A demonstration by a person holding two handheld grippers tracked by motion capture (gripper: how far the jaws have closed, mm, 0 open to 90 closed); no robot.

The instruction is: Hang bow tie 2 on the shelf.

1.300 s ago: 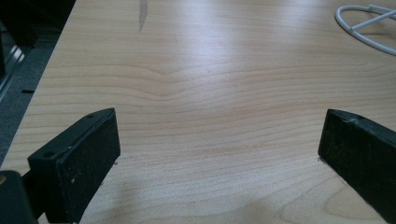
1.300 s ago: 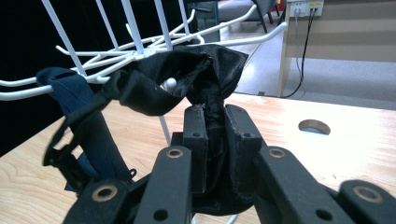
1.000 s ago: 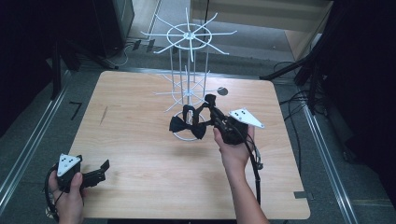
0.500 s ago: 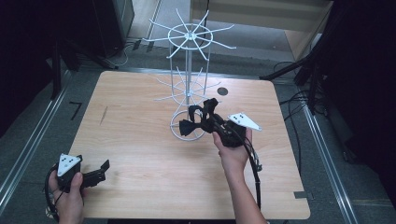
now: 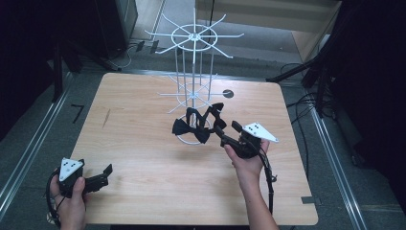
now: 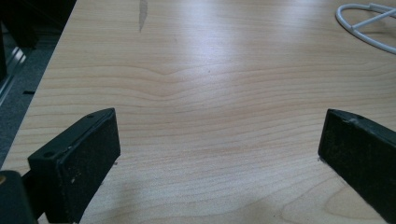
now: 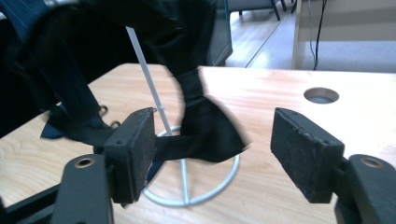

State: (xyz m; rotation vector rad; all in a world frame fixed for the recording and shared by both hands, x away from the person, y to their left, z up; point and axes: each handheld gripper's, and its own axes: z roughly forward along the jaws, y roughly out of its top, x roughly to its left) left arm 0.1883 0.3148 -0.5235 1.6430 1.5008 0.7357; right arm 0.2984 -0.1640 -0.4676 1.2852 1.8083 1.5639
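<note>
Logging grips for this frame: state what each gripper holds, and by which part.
Nothing is held. The right gripper has just been opening; the black bow tie hangs between its jaws, pads apart. The left gripper is open over bare table.

Right tongs [image 5: 221, 128] just opened; left tongs [image 5: 106, 172] apparently wide.

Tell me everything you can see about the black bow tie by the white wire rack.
The black bow tie looks like soft, dark fabric with two flared wings, a knotted middle and a looping strap. It lies draped over the round base of the white wire rack. The right gripper is beside it, jaws apart; whether a pad touches it is unclear.
</note>
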